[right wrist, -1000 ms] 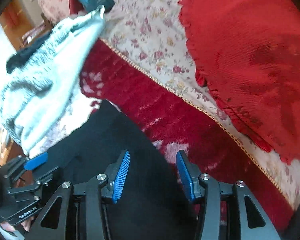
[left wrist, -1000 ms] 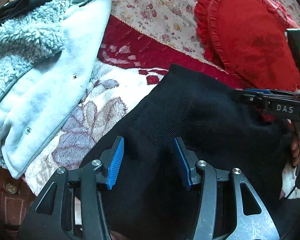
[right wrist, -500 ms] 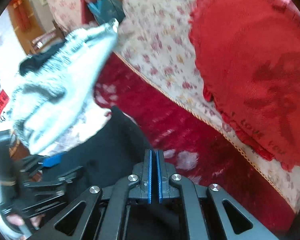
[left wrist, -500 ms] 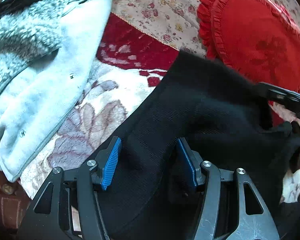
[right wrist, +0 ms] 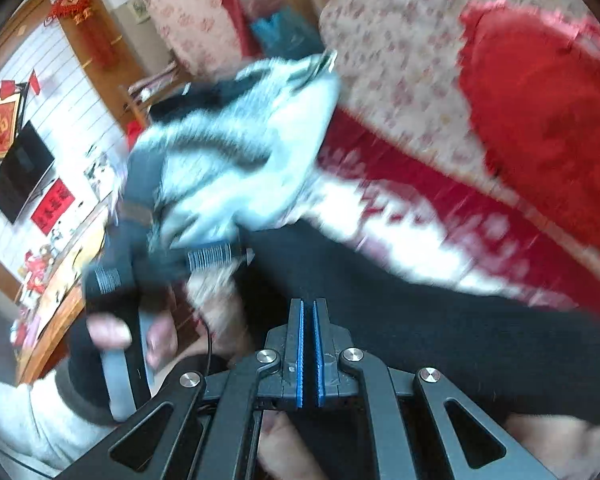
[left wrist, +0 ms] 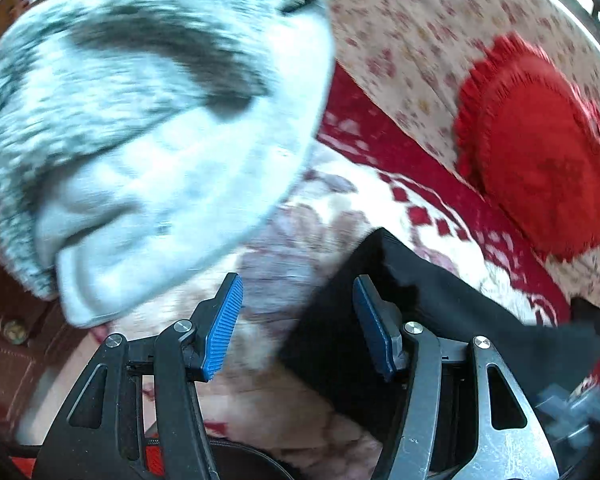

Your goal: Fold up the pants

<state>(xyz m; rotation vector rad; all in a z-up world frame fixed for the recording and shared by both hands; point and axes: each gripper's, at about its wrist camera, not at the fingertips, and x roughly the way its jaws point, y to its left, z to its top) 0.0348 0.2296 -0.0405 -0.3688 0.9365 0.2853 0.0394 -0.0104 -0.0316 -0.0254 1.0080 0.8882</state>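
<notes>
Left wrist view: left gripper (left wrist: 298, 322) with jaws spread wide, having opened further within the last second; nothing pinched. Between the pads mostly blanket (left wrist: 268, 280), pale with mauve flowers. Black pants (left wrist: 439, 320) lie from 3 to 5 o'clock of the gap; their near edge runs under the right-hand blue pad, and cloth does not fill the gap. The left pad is clear of them.

Pale fleece jacket (left wrist: 148, 128) at 11 o'clock, bunched, blurred. Red frilled cushion (left wrist: 539, 152) at 2 o'clock on floral cover (left wrist: 399, 40).

Right wrist view: right gripper (right wrist: 307, 352) with blue pads pressed together, only a thin seam between. Pants (right wrist: 419, 312) spread dark from 12 to 4 o'clock around the tips; fabric lies right at the jaws, but whether any is pinched cannot be told. A hand (right wrist: 128, 332) at 9 o'clock grips the other tool's handle. Frame heavily smeared.
</notes>
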